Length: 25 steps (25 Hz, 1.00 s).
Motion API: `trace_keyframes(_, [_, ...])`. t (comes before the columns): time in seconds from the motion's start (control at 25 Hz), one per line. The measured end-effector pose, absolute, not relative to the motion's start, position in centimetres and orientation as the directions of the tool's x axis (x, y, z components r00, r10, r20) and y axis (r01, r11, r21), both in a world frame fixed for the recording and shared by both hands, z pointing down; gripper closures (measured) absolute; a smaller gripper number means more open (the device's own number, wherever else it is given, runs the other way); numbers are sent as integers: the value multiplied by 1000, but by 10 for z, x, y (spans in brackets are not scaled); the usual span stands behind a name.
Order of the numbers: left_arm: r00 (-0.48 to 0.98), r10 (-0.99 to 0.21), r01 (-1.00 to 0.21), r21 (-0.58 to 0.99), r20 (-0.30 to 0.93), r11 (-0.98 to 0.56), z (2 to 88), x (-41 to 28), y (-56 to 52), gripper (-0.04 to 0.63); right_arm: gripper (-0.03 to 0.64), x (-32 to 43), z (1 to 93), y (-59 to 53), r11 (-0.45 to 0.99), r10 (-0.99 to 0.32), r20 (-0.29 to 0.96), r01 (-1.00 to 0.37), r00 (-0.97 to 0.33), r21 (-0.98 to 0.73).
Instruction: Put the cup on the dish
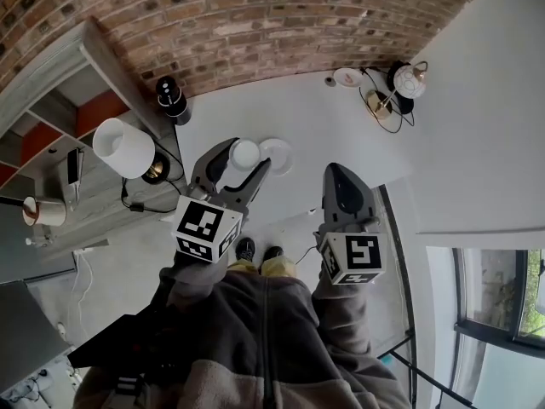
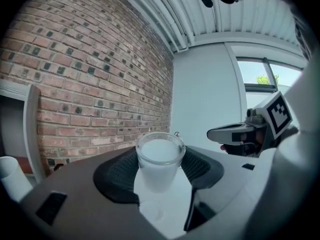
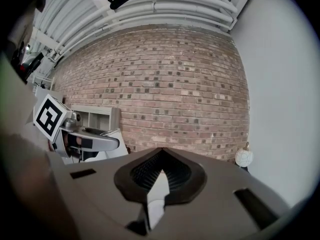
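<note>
From the head view, the left gripper (image 1: 246, 154) is closed on a white cup (image 1: 245, 152), one jaw on each side of it. The cup sits just to the left of a white dish (image 1: 278, 157) that lies on the white table (image 1: 341, 126); the two rims look close together, but whether the cup touches the table cannot be told. The right gripper (image 1: 335, 170) is held to the right of the dish with its jaws together. A lamp with a white shade (image 1: 123, 147) stands at the left, and a round white globe (image 1: 410, 81) stands at the table's far corner by the brick wall (image 1: 255, 24).

In the left gripper view, the cup (image 2: 160, 159) stands upright between the two dark pads (image 2: 120, 176), which press against its sides. The right gripper (image 2: 240, 134) shows at the right, well apart from the cup.

In the right gripper view, the jaws meet at their tips with nothing between them, leaving only a thin white slit lower down. The left gripper (image 3: 87, 141) shows at the left, and the globe (image 3: 244, 157) at the right.
</note>
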State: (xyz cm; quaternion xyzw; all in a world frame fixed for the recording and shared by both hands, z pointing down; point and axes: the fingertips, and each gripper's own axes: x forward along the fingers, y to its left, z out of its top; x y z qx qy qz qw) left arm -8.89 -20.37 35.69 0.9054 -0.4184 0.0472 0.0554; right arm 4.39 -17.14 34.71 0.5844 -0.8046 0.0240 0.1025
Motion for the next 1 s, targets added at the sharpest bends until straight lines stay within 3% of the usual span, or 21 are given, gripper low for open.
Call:
trace_keyframes(0.36, [630,-756,-774,69,179,-629,379,-71,-228,327,617,66,373,-201,335,-921,227,-941,-317,46])
trace_keyframes(1.0, [644,-672,-747,112,367,-655,521,-32,-270,327,617,97,477,-243,319,-869,375,-945,-322,-70])
